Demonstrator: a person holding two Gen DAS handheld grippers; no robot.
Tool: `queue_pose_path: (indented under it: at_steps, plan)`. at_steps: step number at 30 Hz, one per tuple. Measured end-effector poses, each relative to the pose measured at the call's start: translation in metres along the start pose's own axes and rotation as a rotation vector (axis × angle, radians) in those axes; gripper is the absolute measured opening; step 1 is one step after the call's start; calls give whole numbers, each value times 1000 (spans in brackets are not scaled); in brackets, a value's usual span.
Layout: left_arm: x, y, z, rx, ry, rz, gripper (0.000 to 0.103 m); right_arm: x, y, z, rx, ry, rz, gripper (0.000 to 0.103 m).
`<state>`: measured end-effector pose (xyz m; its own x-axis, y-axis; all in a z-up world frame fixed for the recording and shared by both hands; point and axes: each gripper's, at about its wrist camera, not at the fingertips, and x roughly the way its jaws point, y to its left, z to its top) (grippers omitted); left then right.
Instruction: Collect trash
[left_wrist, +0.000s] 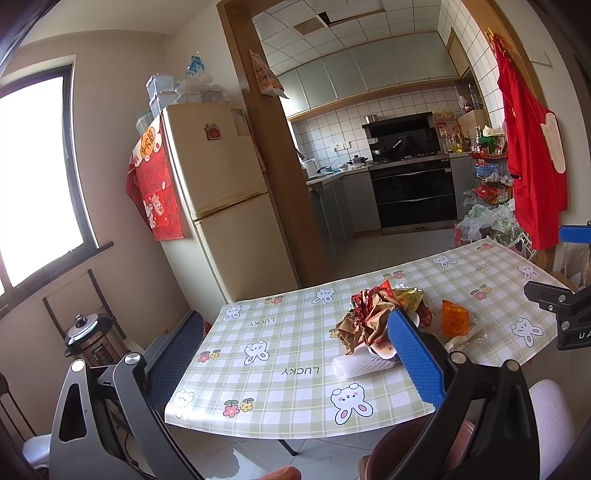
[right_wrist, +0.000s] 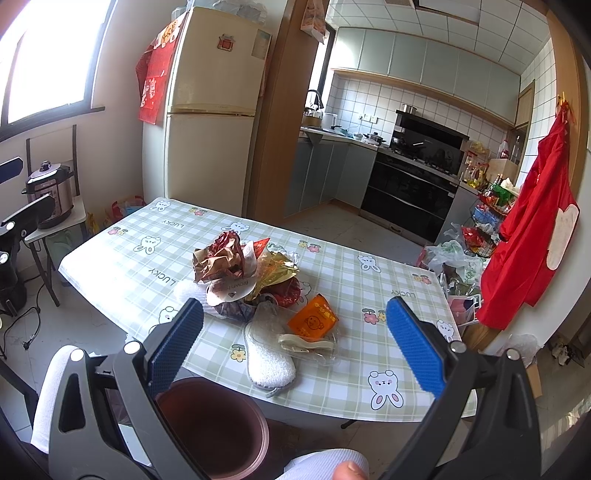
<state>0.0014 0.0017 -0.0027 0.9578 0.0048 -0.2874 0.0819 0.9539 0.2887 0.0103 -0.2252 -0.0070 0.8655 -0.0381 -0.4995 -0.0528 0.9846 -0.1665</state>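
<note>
Your left gripper (left_wrist: 295, 354) and right gripper (right_wrist: 295, 347), jaws apart, hover; the blue pad partly hides the wrapper pile (left_wrist: 373, 317) on the desk (left_wrist: 280, 354).

You can read "LUCKY" printed several times on the checked tablecloth (left_wrist: 280, 369), upside down from where you stand. On the crumpled paper wrapper (right_wrist: 236, 286) in the trash pile you can make out "Brown", with the rest hidden. The orange packet (right_wrist: 312, 321) carries print too small to read
</note>
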Motion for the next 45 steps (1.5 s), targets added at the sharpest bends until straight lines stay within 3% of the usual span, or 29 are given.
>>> queue_pose_path:
  at_steps: [45]
  plan:
    - [0,0,-6,-4,8,0,98,2,-3,-2,4,4,3,97]
